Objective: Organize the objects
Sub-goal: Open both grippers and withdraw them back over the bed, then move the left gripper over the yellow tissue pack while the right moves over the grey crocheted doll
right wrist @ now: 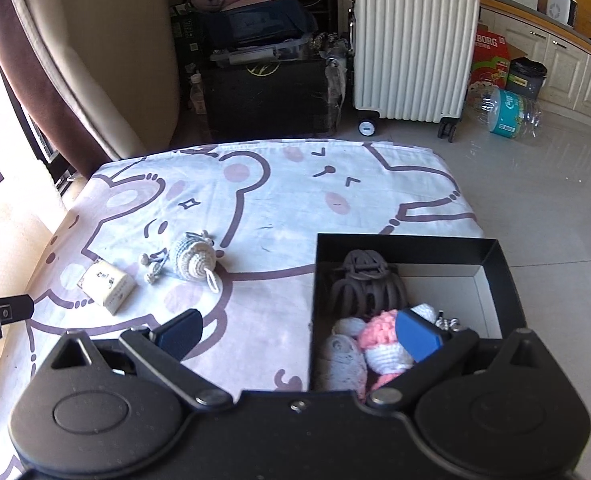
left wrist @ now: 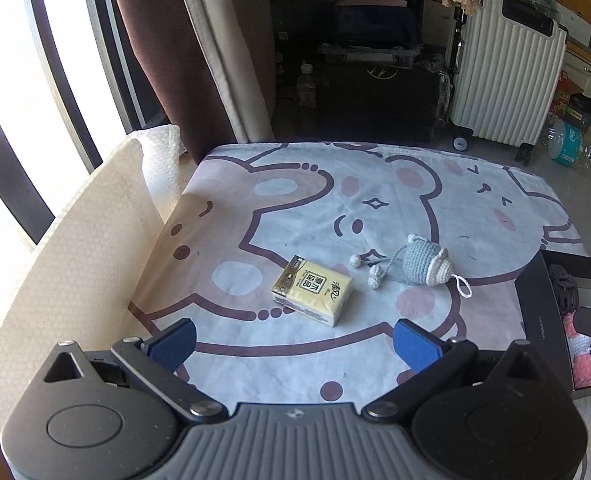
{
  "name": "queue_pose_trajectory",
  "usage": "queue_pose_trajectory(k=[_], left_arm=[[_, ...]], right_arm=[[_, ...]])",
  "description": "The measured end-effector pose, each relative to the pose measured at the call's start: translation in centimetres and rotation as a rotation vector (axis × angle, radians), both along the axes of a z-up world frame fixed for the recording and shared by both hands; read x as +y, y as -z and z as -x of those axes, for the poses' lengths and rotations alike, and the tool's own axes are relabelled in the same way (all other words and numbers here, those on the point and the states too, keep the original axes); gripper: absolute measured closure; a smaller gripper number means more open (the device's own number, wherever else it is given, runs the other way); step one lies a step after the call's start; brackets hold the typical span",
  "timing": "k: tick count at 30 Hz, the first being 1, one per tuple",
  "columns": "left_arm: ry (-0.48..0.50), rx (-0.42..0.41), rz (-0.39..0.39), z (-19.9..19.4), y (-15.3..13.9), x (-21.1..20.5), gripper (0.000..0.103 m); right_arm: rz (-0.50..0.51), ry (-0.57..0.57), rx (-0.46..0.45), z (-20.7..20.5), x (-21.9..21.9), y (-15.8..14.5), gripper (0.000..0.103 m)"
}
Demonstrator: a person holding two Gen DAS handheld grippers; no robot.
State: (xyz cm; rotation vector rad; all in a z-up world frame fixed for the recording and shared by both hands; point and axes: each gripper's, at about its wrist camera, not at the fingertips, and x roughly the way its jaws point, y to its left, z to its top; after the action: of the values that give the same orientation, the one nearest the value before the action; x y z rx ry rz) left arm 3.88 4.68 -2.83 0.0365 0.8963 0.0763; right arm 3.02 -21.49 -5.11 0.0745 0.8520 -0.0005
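A yellow tissue pack lies on the cartoon-print cloth, just ahead of my open, empty left gripper. Right of the pack lies a grey and cream crocheted toy with white pom-poms on strings. Both also show in the right wrist view: the pack and the toy. A black box at the table's right holds a dark claw hair clip and pink and white crocheted pieces. My right gripper is open and empty, straddling the box's left wall.
A roll of white paper towel stands at the table's left edge. A white suitcase and dark boxes stand on the floor beyond the table. A plastic bottle pack lies on the floor at the right.
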Motion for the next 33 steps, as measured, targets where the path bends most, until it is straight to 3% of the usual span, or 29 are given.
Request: queue_pose_trajectory(k=[21,33], left_arm=[[0.005,-0.020,-0.001,-0.7,1.1,1.0,0.000],[0.108,-0.043,-0.097,-2.8,3.7,0.5,0.000]], right_arm=[[-0.030,-0.041,-0.030,-0.5,1.6,0.2,0.000],[-0.036,-0.083,-0.034,-1.4,2.1,0.7,0.000]])
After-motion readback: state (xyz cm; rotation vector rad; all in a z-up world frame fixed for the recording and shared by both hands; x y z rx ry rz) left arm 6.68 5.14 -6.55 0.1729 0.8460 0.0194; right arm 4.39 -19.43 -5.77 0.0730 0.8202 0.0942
